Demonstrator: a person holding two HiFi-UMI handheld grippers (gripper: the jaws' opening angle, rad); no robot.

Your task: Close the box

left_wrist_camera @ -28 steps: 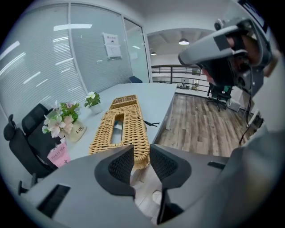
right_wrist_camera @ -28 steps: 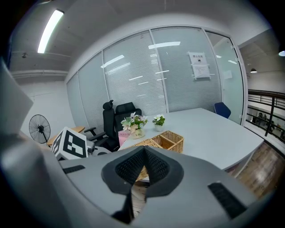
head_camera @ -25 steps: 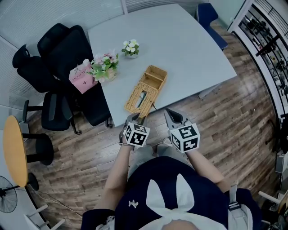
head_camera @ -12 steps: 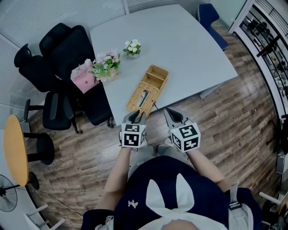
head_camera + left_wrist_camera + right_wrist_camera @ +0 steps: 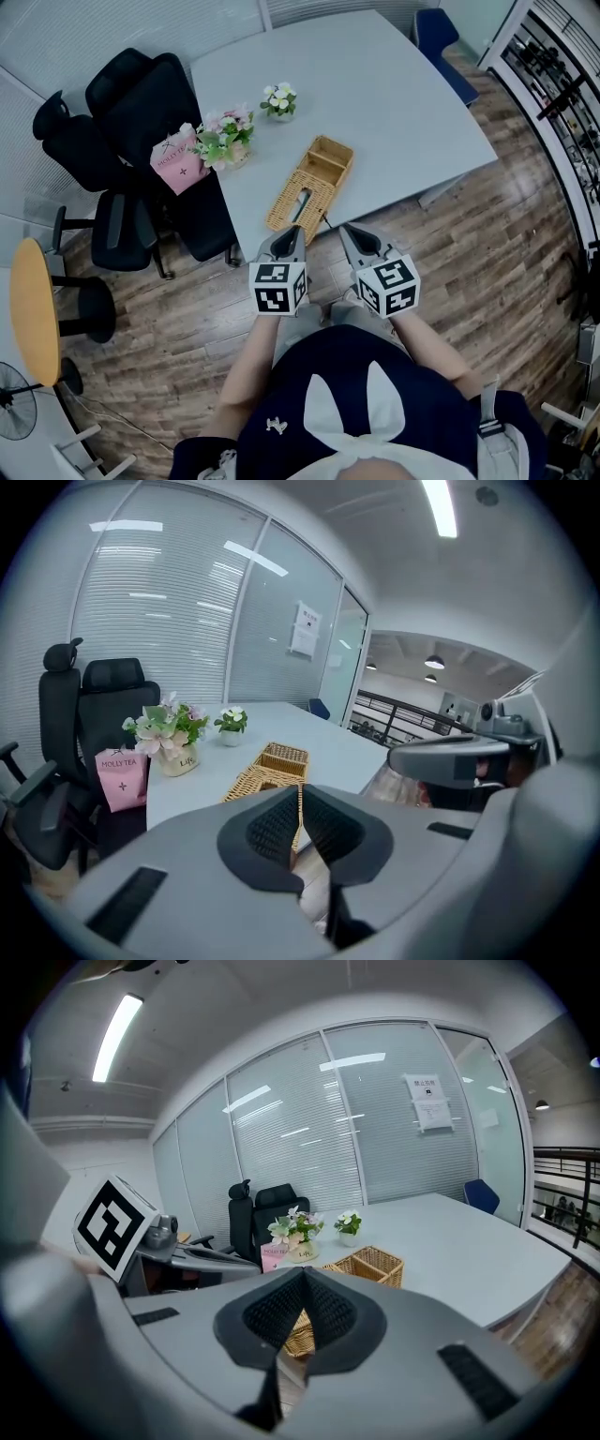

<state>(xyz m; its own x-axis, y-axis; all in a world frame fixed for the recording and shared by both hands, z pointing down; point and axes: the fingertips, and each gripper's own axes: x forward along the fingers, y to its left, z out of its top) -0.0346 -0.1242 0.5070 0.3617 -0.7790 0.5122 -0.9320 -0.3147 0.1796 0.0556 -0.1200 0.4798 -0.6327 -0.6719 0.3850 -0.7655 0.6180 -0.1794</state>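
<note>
Box [image 5: 309, 190]: woven, long and narrow. It lies on the grey surface [image 5: 375, 84] near the edge closest to you, with its long side running away from you. The near part is covered by a woven top with a slot in it, and the far compartment stands open on top.
Left fingers: on your left gripper [image 5: 300, 787] they have just closed and now meet tip to tip. Nothing is between them.
Right fingers: on your right gripper [image 5: 303, 1274] they are also together, and nothing is held.
Position of grippers: you hold both in the air before the edge of the surface, over the wooden floor [image 5: 469, 244], side by side and a little apart. Both point toward the box and neither touches it. In the head view the left tip shows just before the near end of the box.
Marker cubes: one sits on each gripper, facing up to your head.
Other things on the surface: a bunch of flowers [image 5: 223, 141] and a small flower pot [image 5: 277, 98], both beyond the box on your left side.
Beside the surface: a pink bag [image 5: 176, 161] stands on a black chair [image 5: 141, 103].
</note>
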